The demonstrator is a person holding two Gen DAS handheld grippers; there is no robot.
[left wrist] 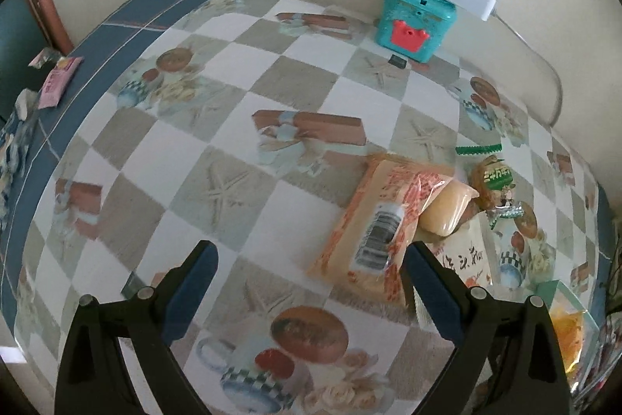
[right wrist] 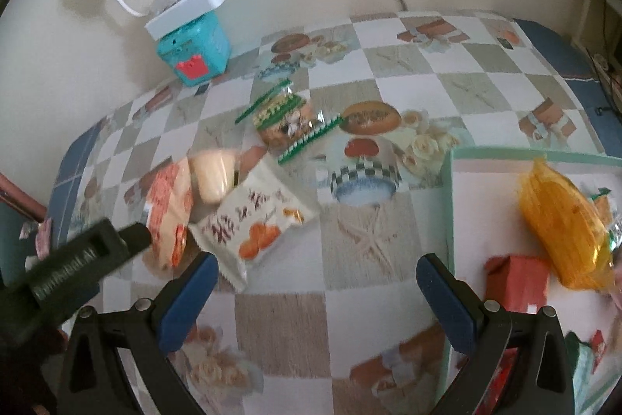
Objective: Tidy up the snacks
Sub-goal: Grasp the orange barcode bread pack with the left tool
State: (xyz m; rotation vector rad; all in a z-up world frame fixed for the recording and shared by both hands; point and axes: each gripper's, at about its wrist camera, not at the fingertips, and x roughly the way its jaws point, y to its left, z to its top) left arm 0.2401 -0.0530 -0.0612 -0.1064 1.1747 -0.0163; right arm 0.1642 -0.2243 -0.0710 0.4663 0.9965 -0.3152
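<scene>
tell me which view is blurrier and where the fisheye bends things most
Right wrist view: softer, with smeared print on the white snack packet and the left gripper blurred at the frame edge. Left wrist view: sharper, the barcode on the orange packet readable as bars. Both views: checkered tablecloth bulges, squares curving hardest toward the dark rim.

Checkered tablecloth table (left wrist: 248, 72): snack packets (left wrist: 373, 220), teal box (left wrist: 412, 22), green-rimmed tray (right wrist: 462, 152).
</scene>
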